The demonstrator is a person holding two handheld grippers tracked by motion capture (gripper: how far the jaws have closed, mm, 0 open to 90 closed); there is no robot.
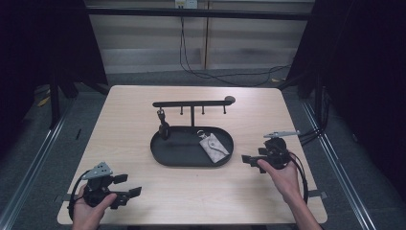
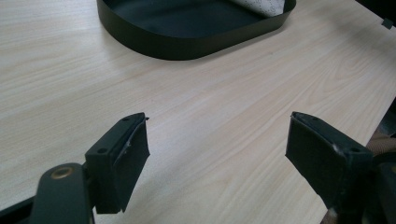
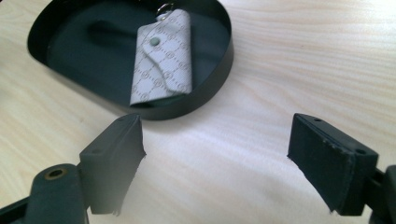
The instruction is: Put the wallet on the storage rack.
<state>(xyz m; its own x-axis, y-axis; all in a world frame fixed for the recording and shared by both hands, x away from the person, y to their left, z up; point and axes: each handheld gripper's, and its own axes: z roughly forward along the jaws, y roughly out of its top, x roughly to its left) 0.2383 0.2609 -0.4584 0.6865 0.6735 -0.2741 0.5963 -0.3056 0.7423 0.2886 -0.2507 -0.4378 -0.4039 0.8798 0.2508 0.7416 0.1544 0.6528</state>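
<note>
At the lower left of the high view, the left gripper [image 1: 128,185] rested on the worktop [image 1: 134,120], its fingers [image 2: 123,158] released around bare wood. Mid-frame stood a black oval tray [image 1: 163,155] with a hook rail [image 1: 191,103], a dark key fob [image 1: 163,127] hanging from it. The right gripper view revealed the key pouch's [image 3: 163,58] repeating monogram print, unreadable, lying inside the tray. At the right, the right gripper [image 1: 249,159] pointed at it, fingers apart and empty.

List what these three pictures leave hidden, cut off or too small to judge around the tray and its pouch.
- Pouch: left gripper view, cut off by the top edge.
- Key ring on the pouch: right gripper view, cut off at the top.
- Dark item hanging from the rack: high view, too small to identify.
</note>
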